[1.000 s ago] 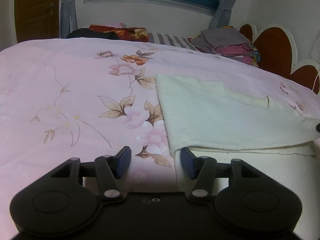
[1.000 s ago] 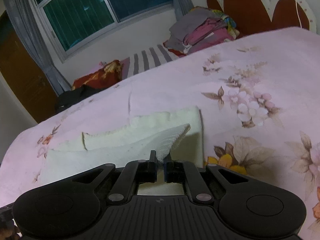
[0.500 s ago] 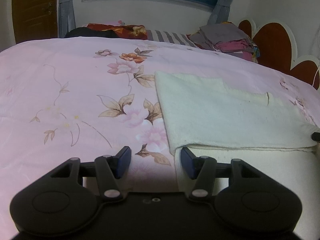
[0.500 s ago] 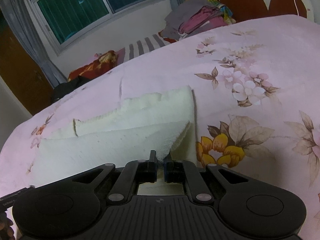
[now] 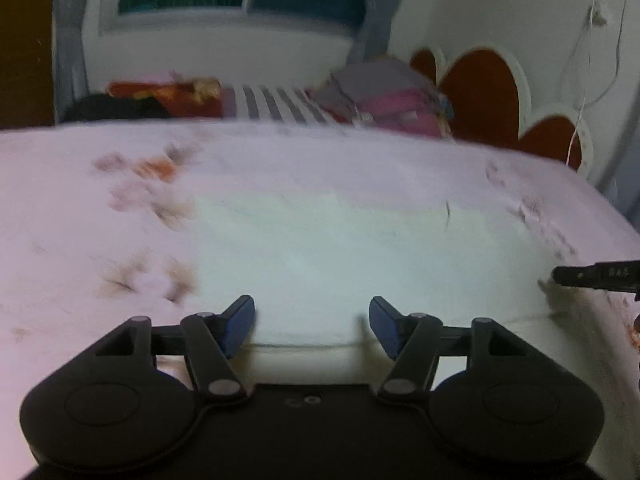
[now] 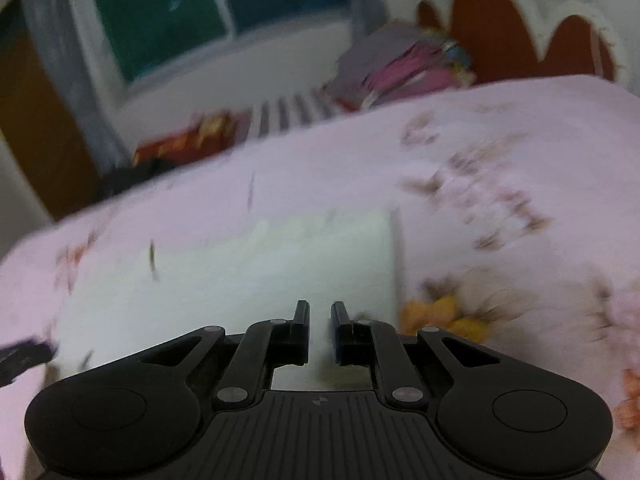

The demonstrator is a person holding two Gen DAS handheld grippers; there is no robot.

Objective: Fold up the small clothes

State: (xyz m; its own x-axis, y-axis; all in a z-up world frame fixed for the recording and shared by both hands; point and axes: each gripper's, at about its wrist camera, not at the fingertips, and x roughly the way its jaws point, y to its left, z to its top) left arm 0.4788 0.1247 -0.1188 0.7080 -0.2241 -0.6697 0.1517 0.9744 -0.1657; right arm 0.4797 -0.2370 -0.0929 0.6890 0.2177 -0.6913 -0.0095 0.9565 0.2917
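Cream garment [image 5: 340, 248] flat, long axis crosswise on bedspread [image 5: 80, 208], left gripper [image 5: 311, 322] wide, right gripper [image 6: 320, 330] slightly parted, both empty

Cream cloth [image 5: 320, 248] on pink floral bedsheet [image 5: 80, 200].

Folded cloth [image 5: 340, 248] flat on bedspread [image 5: 80, 220], mid-bed. Clothes pile [image 5: 384, 96] at far edge by headboard [image 5: 484, 92]; striped pillow [image 5: 276, 106] left of pile. Window [image 6: 192, 12] behind far edge.
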